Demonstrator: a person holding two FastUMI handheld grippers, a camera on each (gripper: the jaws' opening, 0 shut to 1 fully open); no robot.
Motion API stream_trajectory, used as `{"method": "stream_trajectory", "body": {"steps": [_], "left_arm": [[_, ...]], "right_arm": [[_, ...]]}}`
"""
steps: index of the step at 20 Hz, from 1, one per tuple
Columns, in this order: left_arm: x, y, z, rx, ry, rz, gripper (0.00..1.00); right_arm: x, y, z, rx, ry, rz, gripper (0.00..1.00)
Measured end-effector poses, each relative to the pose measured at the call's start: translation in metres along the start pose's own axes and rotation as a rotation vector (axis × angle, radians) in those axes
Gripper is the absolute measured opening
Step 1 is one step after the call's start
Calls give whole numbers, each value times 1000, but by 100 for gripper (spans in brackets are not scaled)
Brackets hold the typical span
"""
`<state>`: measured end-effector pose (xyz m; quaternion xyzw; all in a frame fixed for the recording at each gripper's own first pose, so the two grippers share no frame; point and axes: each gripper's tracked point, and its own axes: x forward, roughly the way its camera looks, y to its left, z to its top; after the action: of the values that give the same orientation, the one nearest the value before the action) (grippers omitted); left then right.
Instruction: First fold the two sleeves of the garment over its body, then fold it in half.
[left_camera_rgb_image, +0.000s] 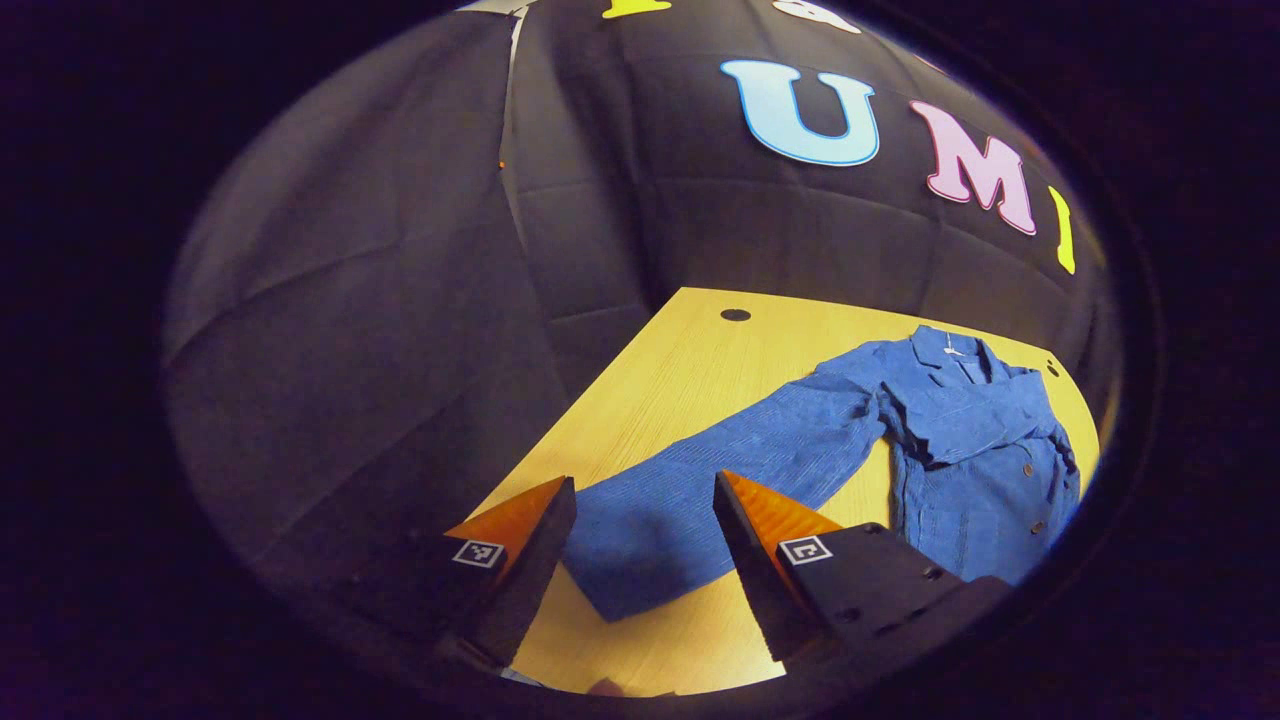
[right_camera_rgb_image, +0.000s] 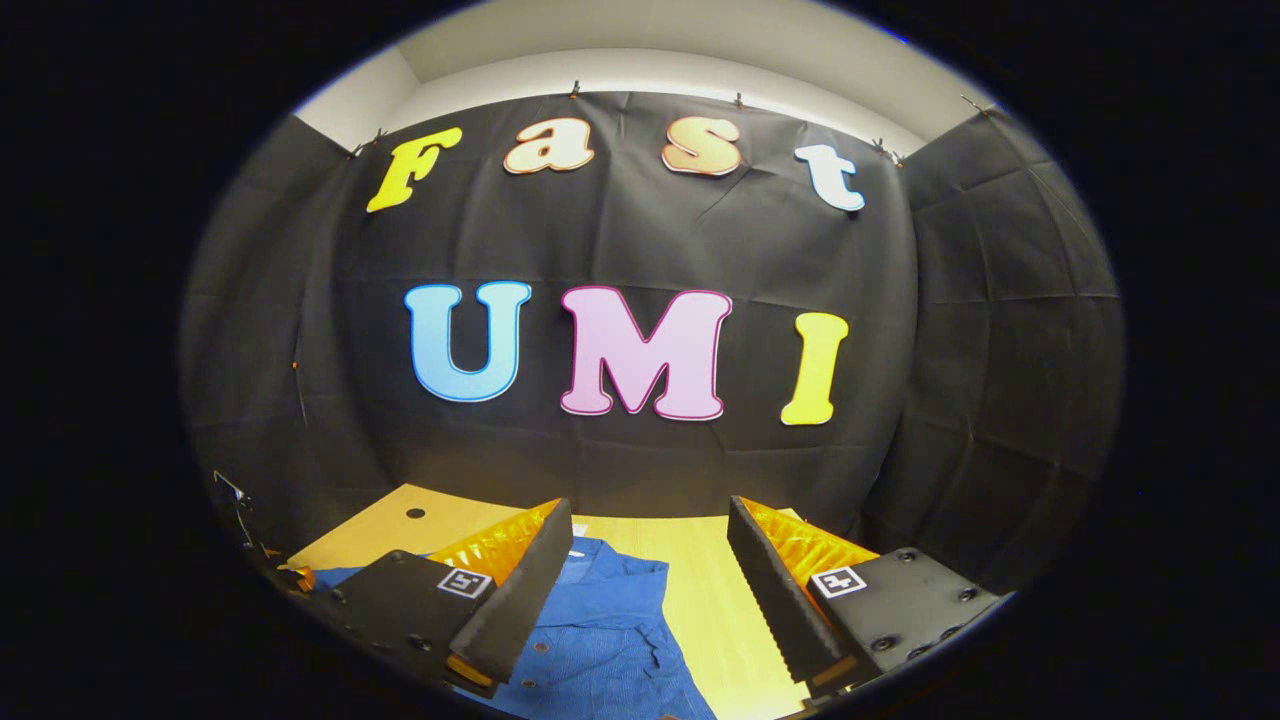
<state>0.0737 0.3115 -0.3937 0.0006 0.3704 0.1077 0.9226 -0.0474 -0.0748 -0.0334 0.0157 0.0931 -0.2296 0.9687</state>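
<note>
Garment under inspection is a blue button-front shirt (left_camera_rgb_image: 960, 440) lying flat on the wooden surface (left_camera_rgb_image: 690, 370), collar toward the far edge by the booth wall and hem toward the near side. In the left gripper view, one long sleeve (left_camera_rgb_image: 720, 470) is extended away from the shirt body, its long axis running diagonally from the shoulder down toward the camera, with the cuff end (left_camera_rgb_image: 630, 570) lying directly between and just ahead of the fingers of the left hand-held gripper (left_camera_rgb_image: 645, 530). That gripper is spread wide, holding nothing, and appears to sit above the cloth; contact cannot be confirmed. The shirt body lies ahead and to the right of it in this view. In the right gripper view, the right hand-held gripper (right_camera_rgb_image: 650, 560) is also spread and empty, with the collar and button placket (right_camera_rgb_image: 610, 630) of the shirt below and slightly left of its gap, and bare surface under its right finger. Assessment: neither sleeve is folded over the body yet. The left gripper is the nearer to the extended cuff, so the coming grasp would turn on closing across the sleeve's width at the cuff, then carrying it along the sleeve axis toward the body.
</note>
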Motion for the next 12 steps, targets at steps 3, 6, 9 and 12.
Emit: {"method": "stream_trajectory", "body": {"steps": [3, 6, 9, 12], "left_arm": [[7, 11, -11, -11, 42, 40, 83], [15, 18, -23, -14, 82, 65, 82], [19, 23, -32, -31, 120, 94, 82], [24, 30, -40, -41, 159, 112, 82]], "right_arm": [[-3, -1, 3, 11, -3, -4, 92], [-6, -1, 3, 14, -2, -6, 92], [-6, -3, 2, 19, 0, -13, 92], [-6, -1, -4, 25, 13, -14, 92]]}}
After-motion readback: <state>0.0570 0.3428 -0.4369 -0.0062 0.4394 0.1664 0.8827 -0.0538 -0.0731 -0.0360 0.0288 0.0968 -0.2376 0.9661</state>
